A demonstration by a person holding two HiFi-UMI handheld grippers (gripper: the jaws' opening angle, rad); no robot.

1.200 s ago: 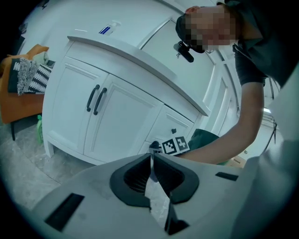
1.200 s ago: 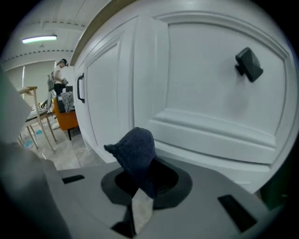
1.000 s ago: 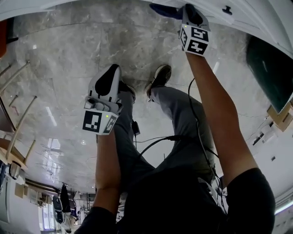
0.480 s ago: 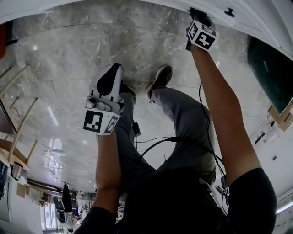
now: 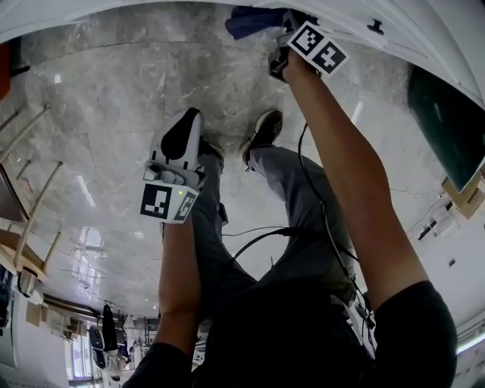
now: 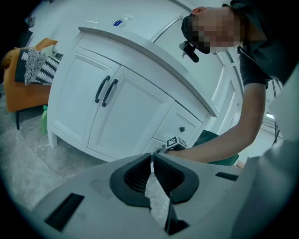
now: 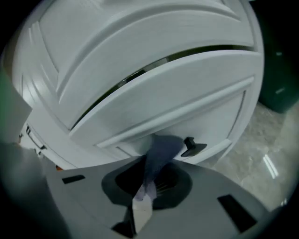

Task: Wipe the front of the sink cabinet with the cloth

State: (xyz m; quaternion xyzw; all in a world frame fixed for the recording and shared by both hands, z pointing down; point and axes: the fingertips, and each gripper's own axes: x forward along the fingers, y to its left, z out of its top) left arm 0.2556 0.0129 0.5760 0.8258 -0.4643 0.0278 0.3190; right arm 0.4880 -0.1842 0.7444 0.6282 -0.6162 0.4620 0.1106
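Head view: the right gripper (image 5: 286, 26), at 12 o'clock in the frame, pinches the dark blue cloth (image 5: 248, 18) against the white sink cabinet (image 5: 409, 23), its jaws having just been closing on the fabric. The left gripper (image 5: 180, 129), toward 9 o'clock from centre, hangs idle over the marble floor (image 5: 114, 91), jaws together on nothing. Right gripper view shows only a thin fold of cloth caught between the pads, its loose end bunched on the drawer front with a black knob (image 7: 191, 146) just beside it at 3 o'clock. The likely trouble: drag on the panel may tug that fold free, or the knob may snag the cloth, leaving bare gripper plastic to scrape the paint.
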